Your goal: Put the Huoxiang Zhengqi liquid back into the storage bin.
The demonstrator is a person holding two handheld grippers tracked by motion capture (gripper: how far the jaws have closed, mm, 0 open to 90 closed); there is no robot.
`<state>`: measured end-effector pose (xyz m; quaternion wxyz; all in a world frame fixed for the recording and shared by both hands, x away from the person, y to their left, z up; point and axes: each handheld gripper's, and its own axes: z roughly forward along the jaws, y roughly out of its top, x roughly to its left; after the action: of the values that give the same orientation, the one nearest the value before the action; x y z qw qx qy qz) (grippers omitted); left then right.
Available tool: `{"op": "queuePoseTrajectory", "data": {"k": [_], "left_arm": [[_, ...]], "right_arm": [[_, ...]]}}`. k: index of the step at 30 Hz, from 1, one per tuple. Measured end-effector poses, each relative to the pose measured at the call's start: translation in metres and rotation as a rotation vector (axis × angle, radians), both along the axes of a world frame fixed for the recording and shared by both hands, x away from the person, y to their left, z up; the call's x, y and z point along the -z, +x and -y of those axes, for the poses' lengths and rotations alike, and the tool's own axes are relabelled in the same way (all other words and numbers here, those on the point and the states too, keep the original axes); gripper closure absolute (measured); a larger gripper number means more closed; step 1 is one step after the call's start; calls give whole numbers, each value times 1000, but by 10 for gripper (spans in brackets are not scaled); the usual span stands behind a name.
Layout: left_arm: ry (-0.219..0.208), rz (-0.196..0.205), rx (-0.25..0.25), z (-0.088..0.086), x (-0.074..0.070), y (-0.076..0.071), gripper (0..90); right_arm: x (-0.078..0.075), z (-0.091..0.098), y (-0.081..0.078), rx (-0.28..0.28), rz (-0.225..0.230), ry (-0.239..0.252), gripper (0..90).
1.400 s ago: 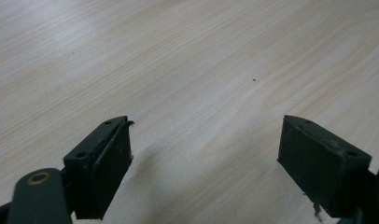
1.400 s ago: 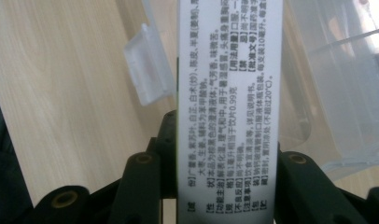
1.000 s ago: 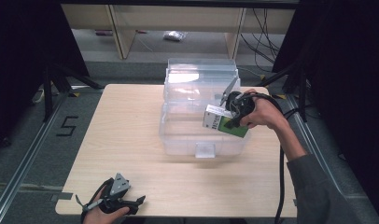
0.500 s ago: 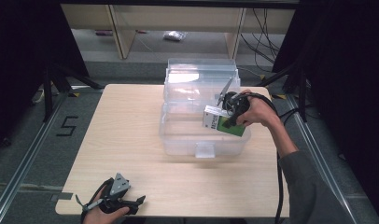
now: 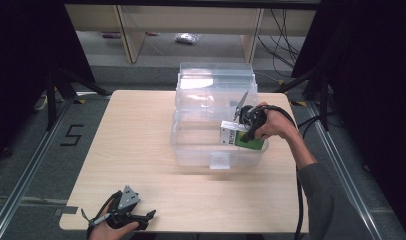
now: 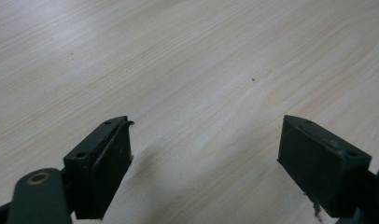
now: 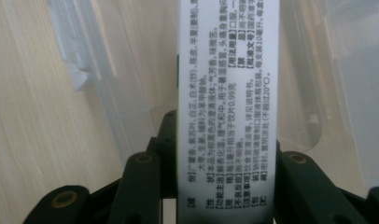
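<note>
Box [image 5: 243, 139] clamped in right tongs [image 5: 239, 134] over bin [image 5: 191, 150]; left tongs [image 6: 204, 163] gaping.

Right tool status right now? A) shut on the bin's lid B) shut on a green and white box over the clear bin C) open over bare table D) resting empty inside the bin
B: the right tool is clamped on the green and white box, held over the clear bin; the right gripper view shows the box's printed face between the jaws.
</note>
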<state>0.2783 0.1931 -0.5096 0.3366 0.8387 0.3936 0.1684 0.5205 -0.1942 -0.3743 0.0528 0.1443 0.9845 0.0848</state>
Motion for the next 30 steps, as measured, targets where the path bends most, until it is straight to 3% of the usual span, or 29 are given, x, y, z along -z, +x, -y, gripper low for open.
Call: {"op": "queuePoseTrajectory", "data": {"k": [14, 15, 16, 19, 20, 22, 24, 30], "left_arm": [[-7, 0, 3, 0, 1, 0, 166], [-3, -3, 1, 0, 0, 0, 166], [-1, -3, 1, 0, 0, 0, 166], [-6, 0, 3, 0, 1, 0, 166], [-1, -2, 0, 0, 0, 0, 166], [-5, -2, -2, 0, 0, 0, 166], [-6, 1, 3, 0, 1, 0, 166], [-2, -3, 1, 0, 0, 0, 166]], "right_arm": [[13, 3, 3, -39, -14, -14, 649], [14, 2, 2, -18, -23, -15, 649], [14, 3, 5, -47, -14, -14, 649], [17, 1, 3, -28, -20, -22, 648], [19, 1, 4, -53, -23, -21, 648], [21, 0, 3, -20, -27, -24, 648], [25, 0, 5, -48, -31, -24, 647], [34, 2, 6, -28, -48, -25, 644]]}}
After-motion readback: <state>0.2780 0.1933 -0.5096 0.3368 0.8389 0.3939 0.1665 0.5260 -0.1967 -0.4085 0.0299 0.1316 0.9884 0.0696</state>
